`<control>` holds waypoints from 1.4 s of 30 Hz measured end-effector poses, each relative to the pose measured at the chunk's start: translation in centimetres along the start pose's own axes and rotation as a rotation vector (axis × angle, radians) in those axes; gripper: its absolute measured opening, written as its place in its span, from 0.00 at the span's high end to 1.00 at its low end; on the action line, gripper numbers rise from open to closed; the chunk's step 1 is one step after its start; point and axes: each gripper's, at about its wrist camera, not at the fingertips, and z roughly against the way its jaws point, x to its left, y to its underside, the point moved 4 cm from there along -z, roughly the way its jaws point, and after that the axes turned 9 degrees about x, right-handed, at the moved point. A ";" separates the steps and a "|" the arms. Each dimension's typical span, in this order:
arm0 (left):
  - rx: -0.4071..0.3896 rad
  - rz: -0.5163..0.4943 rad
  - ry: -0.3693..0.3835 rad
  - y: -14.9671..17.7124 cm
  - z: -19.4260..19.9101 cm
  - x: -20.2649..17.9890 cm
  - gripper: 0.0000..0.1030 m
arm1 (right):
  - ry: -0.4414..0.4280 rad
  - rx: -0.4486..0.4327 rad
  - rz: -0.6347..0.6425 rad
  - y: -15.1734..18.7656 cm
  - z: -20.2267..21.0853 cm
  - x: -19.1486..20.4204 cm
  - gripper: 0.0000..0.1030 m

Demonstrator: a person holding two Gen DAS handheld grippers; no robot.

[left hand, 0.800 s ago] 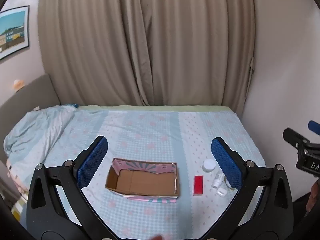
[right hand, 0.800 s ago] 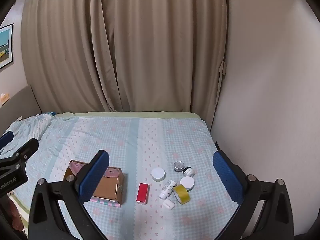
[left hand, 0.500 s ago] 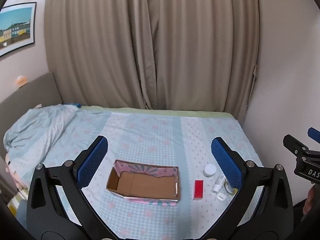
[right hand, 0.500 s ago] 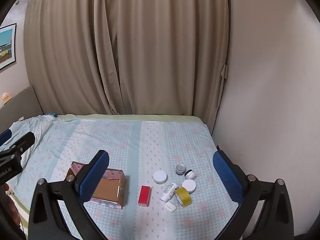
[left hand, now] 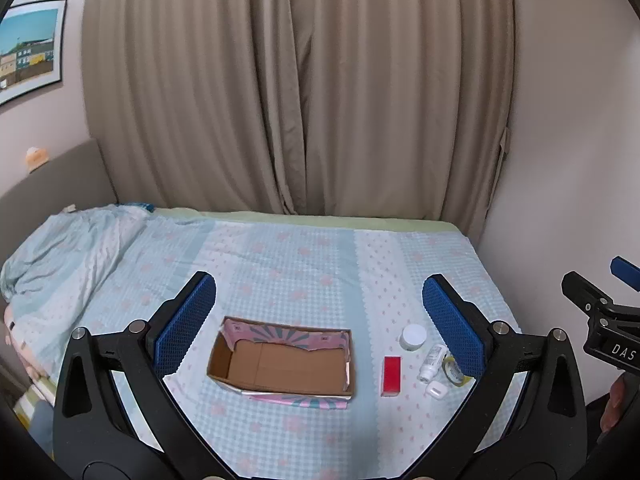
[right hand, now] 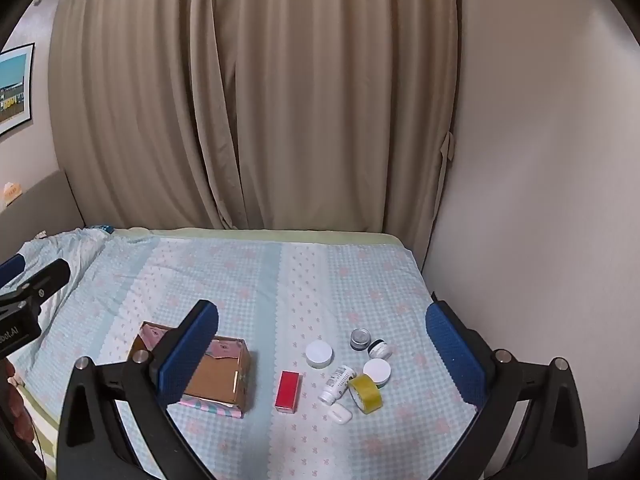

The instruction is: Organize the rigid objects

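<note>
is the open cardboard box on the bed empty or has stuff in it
Empty: the open cardboard box shows only its bare brown floor.

Soft, even indoor light fills both views, with faint shadows and no glare. Fisheye bending curves the curtain (left hand: 296, 88) edges; dark vignetting rings the corners; focus stays sharp.

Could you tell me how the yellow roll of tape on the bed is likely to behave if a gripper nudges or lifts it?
The yellow roll of tape stands tilted on its rim, so a nudge would probably roll or topple it. Being a hollow ring, it is likely light and stiff. It seems to touch the white squeeze bottle, which may shift too.
</note>
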 end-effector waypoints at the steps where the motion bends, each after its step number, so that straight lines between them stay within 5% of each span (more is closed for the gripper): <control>1: 0.000 -0.001 0.002 -0.1 -0.1 0.0 0.00 | -0.001 -0.001 -0.002 -0.2 0.2 0.0 0.00; 42: 0.011 -0.040 0.030 -0.1 0.0 0.6 0.00 | 0.023 0.010 -0.025 1.4 1.2 1.2 0.00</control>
